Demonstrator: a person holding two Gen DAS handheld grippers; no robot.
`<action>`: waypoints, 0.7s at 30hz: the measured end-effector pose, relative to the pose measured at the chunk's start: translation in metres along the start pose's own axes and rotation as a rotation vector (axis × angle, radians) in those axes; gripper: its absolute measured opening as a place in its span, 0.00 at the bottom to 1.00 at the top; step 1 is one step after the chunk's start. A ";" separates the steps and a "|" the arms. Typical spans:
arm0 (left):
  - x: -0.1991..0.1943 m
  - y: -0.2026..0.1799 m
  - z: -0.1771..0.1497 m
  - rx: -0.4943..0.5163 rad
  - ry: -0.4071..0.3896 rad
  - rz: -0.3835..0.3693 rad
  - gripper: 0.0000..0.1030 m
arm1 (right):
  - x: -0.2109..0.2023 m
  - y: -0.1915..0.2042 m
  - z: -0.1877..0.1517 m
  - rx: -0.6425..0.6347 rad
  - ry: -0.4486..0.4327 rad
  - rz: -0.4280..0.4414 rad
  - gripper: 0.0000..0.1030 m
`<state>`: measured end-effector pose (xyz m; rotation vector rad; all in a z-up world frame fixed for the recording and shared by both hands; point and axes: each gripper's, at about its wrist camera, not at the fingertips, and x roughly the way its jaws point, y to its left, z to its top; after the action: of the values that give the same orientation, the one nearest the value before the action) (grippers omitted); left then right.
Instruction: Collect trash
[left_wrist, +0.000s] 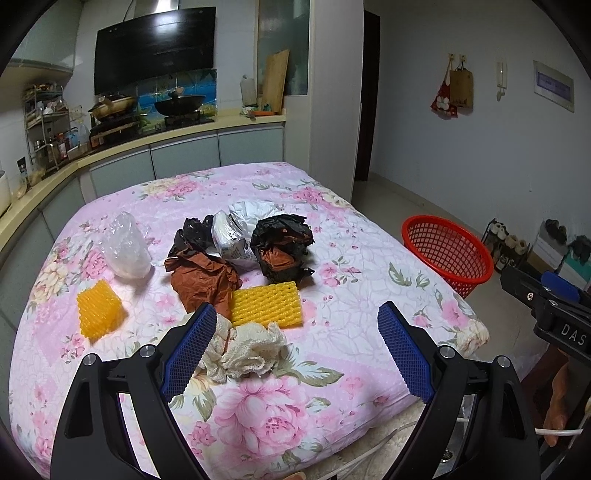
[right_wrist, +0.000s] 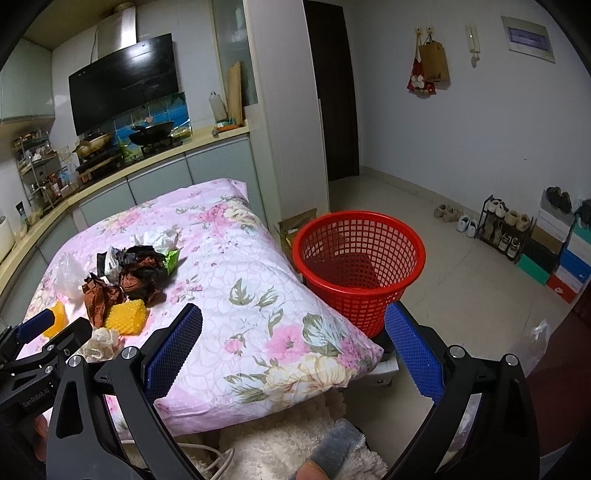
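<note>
We hold our left gripper (left_wrist: 297, 350) wide over the quilt (left_wrist: 351, 258) — trash pile (left_wrist: 236, 254) just ahead. Our right gripper (right_wrist: 293, 350) gapes too — red basket (right_wrist: 360, 266) straight ahead of it.

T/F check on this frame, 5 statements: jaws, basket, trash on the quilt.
1. Both grippers stand with jaws open and hold nothing. True: left gripper and right gripper are both empty.
2. The red plastic mesh basket already holds trash. False: it looks empty.
3. The cream crumpled netting lies nearest the left gripper. True.
4. The red basket stands on the pink floral quilt. False: it stands off the quilt, beside its edge.
5. Only one yellow foam net piece is on the quilt. False: there are two, a flat yellow foam net and a folded yellow foam net.
</note>
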<state>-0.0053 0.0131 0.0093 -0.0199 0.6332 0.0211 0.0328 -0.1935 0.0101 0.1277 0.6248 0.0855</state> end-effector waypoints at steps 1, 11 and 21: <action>0.000 0.000 0.000 0.000 -0.003 0.000 0.84 | 0.000 0.000 0.000 0.000 -0.002 0.000 0.93; -0.001 0.001 0.000 0.002 -0.007 -0.001 0.84 | -0.001 0.000 0.000 0.001 -0.002 -0.001 0.93; -0.001 0.001 0.000 0.002 -0.008 -0.001 0.84 | -0.001 0.000 0.001 0.002 -0.002 0.000 0.93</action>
<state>-0.0059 0.0142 0.0097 -0.0184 0.6257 0.0197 0.0323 -0.1940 0.0112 0.1299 0.6230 0.0847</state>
